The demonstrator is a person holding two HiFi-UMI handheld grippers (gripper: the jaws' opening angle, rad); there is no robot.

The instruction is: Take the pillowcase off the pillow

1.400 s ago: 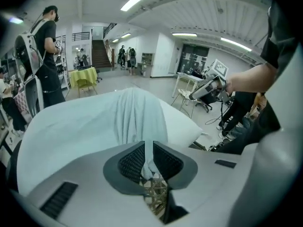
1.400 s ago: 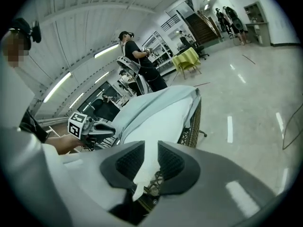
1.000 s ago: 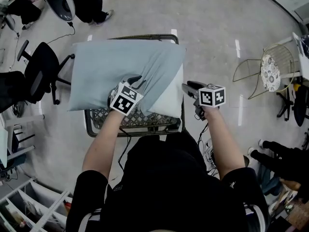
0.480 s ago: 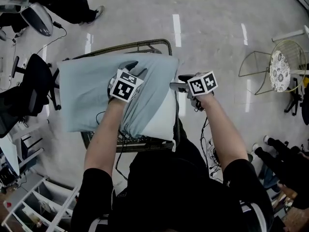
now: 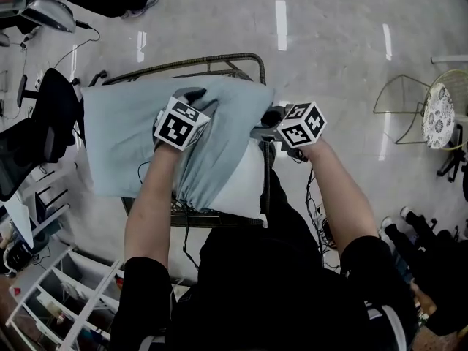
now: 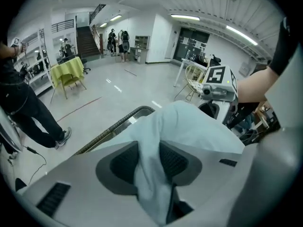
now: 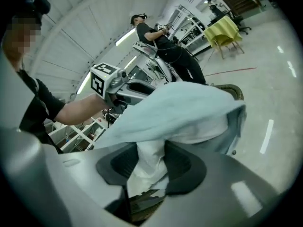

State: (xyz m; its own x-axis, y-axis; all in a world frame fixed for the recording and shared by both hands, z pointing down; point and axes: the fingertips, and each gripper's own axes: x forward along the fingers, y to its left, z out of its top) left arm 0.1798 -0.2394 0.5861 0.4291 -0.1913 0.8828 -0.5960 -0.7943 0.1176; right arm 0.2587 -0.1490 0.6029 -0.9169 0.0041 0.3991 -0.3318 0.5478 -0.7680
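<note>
Between the pads of the left hand-held gripper [image 6: 149,161]: a bunched fold of the light blue pillowcase [image 6: 194,126], touching both pads. Jaws narrow, and opening at this moment.

Between the pads of the right hand-held gripper [image 7: 150,161]: a pinch of the white pillow [image 5: 245,175], pressed from both sides. Jaws narrow, and closing on it.

Just beside each other, the two hand-held grippers, left one over the blue cloth, right one at the pillow's right edge.

To the left of and beyond the left hand-held gripper: most of the pillowcase, spread flat and covering that side of the pillow. Between the two hand-held grippers and nearer the person: the pillowcase edge running slantwise, with bare white pillow showing below the right hand-held gripper.

Under both hand-held grippers: what looks like a wire cart [image 5: 219,63], carrying the pillow, rim showing beyond the left hand-held gripper.

Well left of the left hand-held gripper: a black office chair [image 5: 55,108]. Well right of the right hand-held gripper: a round wire chair [image 5: 437,108] on the glossy floor [image 5: 329,42].
</note>
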